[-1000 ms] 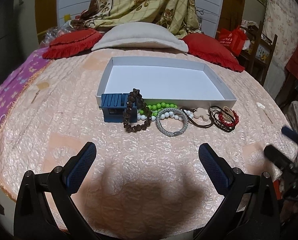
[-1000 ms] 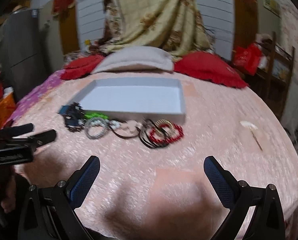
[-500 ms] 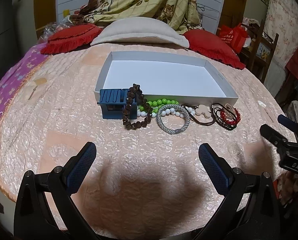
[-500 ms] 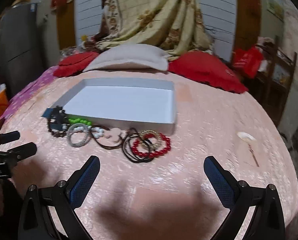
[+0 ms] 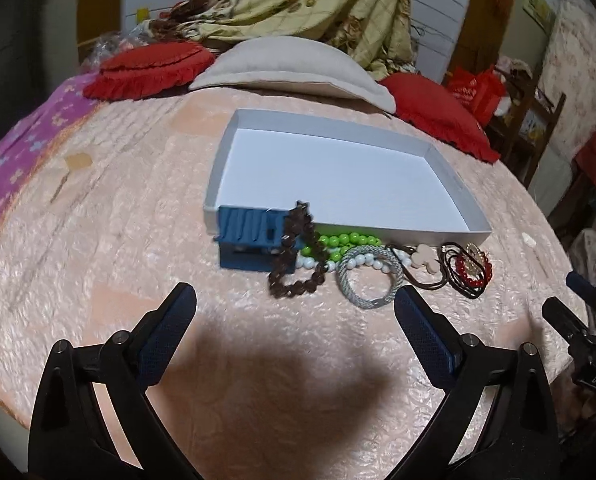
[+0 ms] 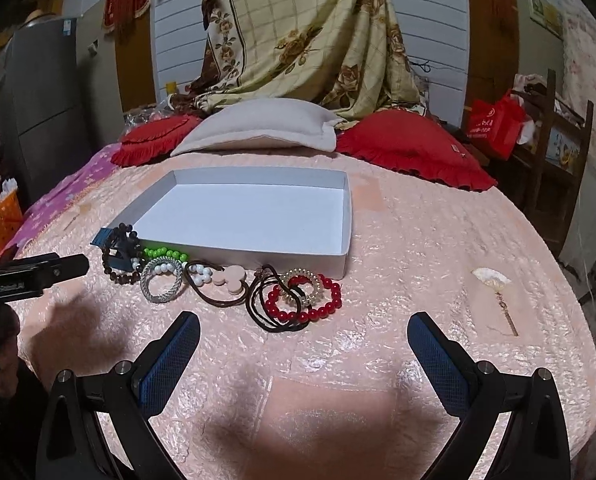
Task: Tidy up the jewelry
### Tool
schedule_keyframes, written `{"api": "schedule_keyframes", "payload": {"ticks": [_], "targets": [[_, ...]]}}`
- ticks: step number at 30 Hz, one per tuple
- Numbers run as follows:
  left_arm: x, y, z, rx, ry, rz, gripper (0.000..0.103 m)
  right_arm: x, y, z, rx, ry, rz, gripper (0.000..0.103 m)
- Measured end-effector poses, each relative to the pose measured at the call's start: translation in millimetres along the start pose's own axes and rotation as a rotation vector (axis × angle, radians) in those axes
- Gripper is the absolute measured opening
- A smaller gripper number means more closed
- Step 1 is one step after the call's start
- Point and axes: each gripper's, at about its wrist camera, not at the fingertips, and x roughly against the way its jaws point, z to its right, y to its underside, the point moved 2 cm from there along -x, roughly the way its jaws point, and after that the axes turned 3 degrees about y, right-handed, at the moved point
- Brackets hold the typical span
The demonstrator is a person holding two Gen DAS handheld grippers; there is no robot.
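A shallow white tray (image 5: 397,233) (image 6: 298,257) lies on the pink bedspread. Along its near wall runs a row of jewelry: a blue rack (image 5: 254,240) with a brown bead bracelet (image 5: 294,258) draped over it, green beads (image 5: 341,240), a grey woven bracelet (image 5: 367,282), a pink flower pendant (image 6: 228,280), black hair ties (image 6: 262,314), a gold spiral tie (image 6: 301,284) and a red bead bracelet (image 6: 323,308). My left gripper (image 5: 294,306) hovers open just short of the brown bracelet. Equally open, my right gripper (image 6: 303,330) hangs before the red bracelet.
A fan-shaped hairpin (image 6: 493,284) lies alone on the bedspread to the right. A beige pillow (image 6: 266,126) and red cushions (image 6: 409,148) sit behind the tray. A wooden rack (image 6: 553,148) stands off the right bed edge, an orange basket (image 6: 2,220) off the left.
Both grippers have come forward over the bedspread toward the row of jewelry, which now looks larger. Both stay open, and no piece has moved.
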Motion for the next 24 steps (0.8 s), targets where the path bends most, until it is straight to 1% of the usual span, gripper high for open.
{"api": "schedule_keyframes", "payload": {"ticks": [2,4,5,6,7,8,9,10,11,15,20,24], "targets": [[-1,-5,7,-0.042,-0.007,0.016,0.1,-2,0,-3,0.012,0.001,-0.004,0.103],[-7,-5,5,-0.045,-0.008,0.03,0.1,-3,0,-5,0.023,0.004,-0.006,0.103],[-13,-2,1,-0.039,-0.009,0.029,0.097,-3,0,-5,0.028,0.008,-0.008,0.103],[-17,2,-4,-0.031,-0.011,0.026,0.087,-4,0,-5,0.029,0.01,-0.009,0.103],[-23,7,-10,-0.021,-0.013,0.015,0.082,-4,0,-4,0.029,0.014,-0.012,0.103],[-30,10,-17,-0.003,-0.013,-0.011,0.07,-4,1,-4,0.029,0.015,-0.013,0.103],[-36,12,-23,0.023,-0.007,-0.04,0.064,-5,1,-4,0.03,0.018,-0.014,0.103],[-40,12,-27,0.048,0.005,-0.06,0.062,-5,1,-3,0.032,0.021,-0.015,0.103],[-42,11,-30,0.065,0.017,-0.06,0.061,-6,1,-2,0.034,0.025,-0.017,0.103],[-39,9,-28,0.053,0.023,-0.027,0.061,-10,1,0,0.029,0.033,-0.025,0.103],[-48,10,-25,0.066,0.048,-0.054,0.061,-14,1,-5,0.047,0.045,-0.033,0.103],[-53,6,-22,0.071,0.031,-0.059,0.061,-14,2,-6,0.058,0.058,-0.033,0.103]]}}
